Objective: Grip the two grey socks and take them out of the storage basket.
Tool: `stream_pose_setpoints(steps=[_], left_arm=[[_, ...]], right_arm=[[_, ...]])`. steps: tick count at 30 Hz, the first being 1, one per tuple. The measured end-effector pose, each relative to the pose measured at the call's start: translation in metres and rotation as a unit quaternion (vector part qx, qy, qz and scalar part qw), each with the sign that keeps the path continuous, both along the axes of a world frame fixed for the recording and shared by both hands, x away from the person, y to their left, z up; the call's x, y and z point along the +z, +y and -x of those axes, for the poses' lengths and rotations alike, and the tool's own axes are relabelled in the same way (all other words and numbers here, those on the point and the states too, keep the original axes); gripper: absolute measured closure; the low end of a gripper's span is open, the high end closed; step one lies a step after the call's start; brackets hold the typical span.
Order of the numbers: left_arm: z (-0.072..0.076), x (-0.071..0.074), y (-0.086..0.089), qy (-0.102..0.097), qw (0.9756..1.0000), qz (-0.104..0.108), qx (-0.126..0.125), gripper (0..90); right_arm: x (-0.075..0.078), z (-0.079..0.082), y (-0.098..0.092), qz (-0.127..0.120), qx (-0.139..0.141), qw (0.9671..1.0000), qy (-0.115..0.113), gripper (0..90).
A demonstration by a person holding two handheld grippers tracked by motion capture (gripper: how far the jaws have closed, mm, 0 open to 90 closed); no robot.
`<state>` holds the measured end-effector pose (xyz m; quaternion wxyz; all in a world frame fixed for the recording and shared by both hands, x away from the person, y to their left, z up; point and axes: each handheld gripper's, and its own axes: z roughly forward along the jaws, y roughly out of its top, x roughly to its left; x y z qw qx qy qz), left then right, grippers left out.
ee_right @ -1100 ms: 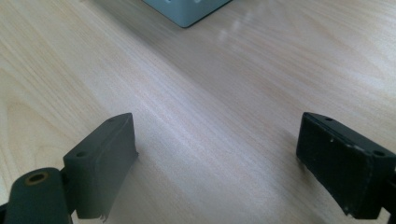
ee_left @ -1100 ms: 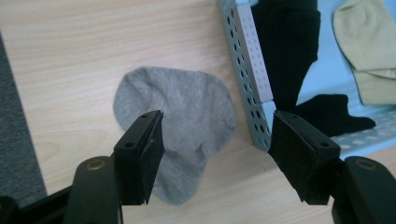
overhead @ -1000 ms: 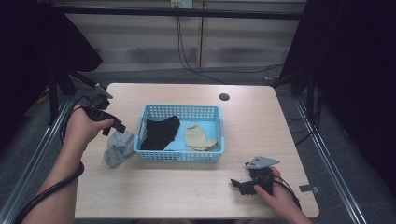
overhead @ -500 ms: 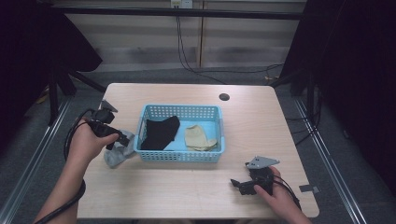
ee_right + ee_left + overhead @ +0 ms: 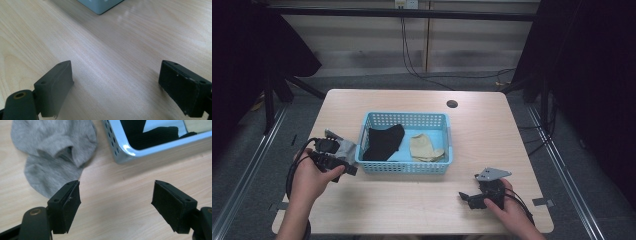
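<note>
A grey sock (image 5: 55, 152) lies crumpled on the table just left of a light blue basket (image 5: 404, 166); in the high view the grey sock (image 5: 346, 148) shows beside the basket's left wall. My left gripper (image 5: 116, 202) hovers open over bare wood next to the sock, its left fingertip near the sock's edge. In the high view the left gripper (image 5: 329, 162) sits at the basket's front left corner. Inside the basket lie a black sock (image 5: 383, 141) and a beige sock (image 5: 424, 148). My right gripper (image 5: 474, 199) rests open on the table near the front right, nothing between its jaws (image 5: 117, 87).
The basket's corner (image 5: 100, 6) shows at the top of the right gripper view. A round cable hole (image 5: 452, 104) sits in the table's far right. Cables trail from both grippers. Metal rails run along the floor on both sides of the table.
My left hand has drawn back toward the table's front, leaving the grey sock on the table beside the basket. The right gripper has stayed put.
</note>
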<state>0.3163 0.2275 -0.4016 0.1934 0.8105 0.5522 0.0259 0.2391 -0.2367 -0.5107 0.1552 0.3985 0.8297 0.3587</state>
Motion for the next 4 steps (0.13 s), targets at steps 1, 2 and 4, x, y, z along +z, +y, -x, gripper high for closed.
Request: stream_pose_setpoints(steps=[1, 2, 4], left_arm=[[0.0025, -0.0031, -0.0012, 0.001, 1.0, 0.004, 0.0, 22.0], [0.0038, -0.0048, -0.0024, 0.003, 0.9999, 0.009, 0.004, 22.0], [0.0045, -0.0067, -0.0047, 0.005, 1.0, 0.0, 0.001, 22.5]], right_arm=[[0.0003, 0.0008, 0.0003, -0.001, -0.004, 1.0, 0.005, 11.5], [0.0003, 0.0008, 0.0003, -0.001, -0.004, 1.0, 0.005, 11.5], [0.0002, 0.0008, 0.0003, 0.0, -0.003, 1.0, 0.003, 11.5]])
